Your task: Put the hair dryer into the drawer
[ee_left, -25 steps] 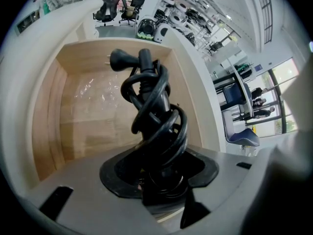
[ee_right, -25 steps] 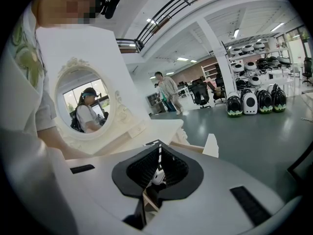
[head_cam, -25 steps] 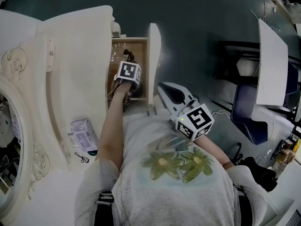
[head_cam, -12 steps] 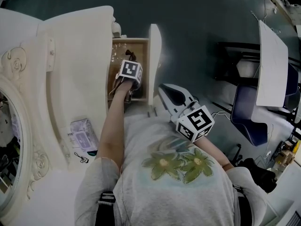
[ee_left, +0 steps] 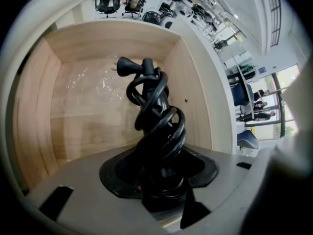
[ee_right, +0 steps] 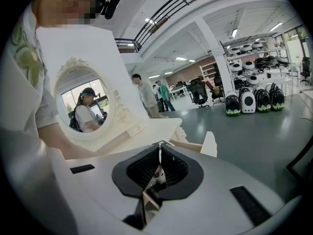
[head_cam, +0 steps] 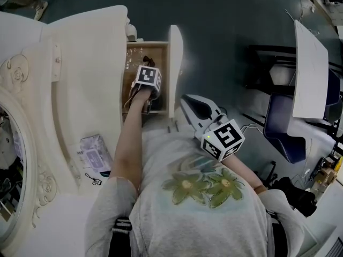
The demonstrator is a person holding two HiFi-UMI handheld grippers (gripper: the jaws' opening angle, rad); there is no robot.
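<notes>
The wooden drawer (head_cam: 174, 63) stands pulled out from the white dressing table (head_cam: 91, 79). My left gripper (head_cam: 146, 71) points steeply down into it. In the left gripper view that left gripper (ee_left: 159, 177) is shut on the black hair dryer (ee_left: 156, 131), whose cord is coiled round it with the plug (ee_left: 124, 67) sticking out over the drawer's bare floor (ee_left: 88, 106). My right gripper (head_cam: 185, 99) hangs in front of the person's body, right of the drawer front. In its own view the right gripper (ee_right: 159, 151) is shut with nothing in it.
An oval mirror (head_cam: 10, 159) in a carved frame fills the left edge. A small box (head_cam: 94, 154) lies on the tabletop. A dark chair (head_cam: 284, 127) and a white board (head_cam: 311, 74) stand to the right on the grey floor.
The left gripper has edged slightly farther along the drawer with the hair dryer still held. The right gripper has stayed put.
</notes>
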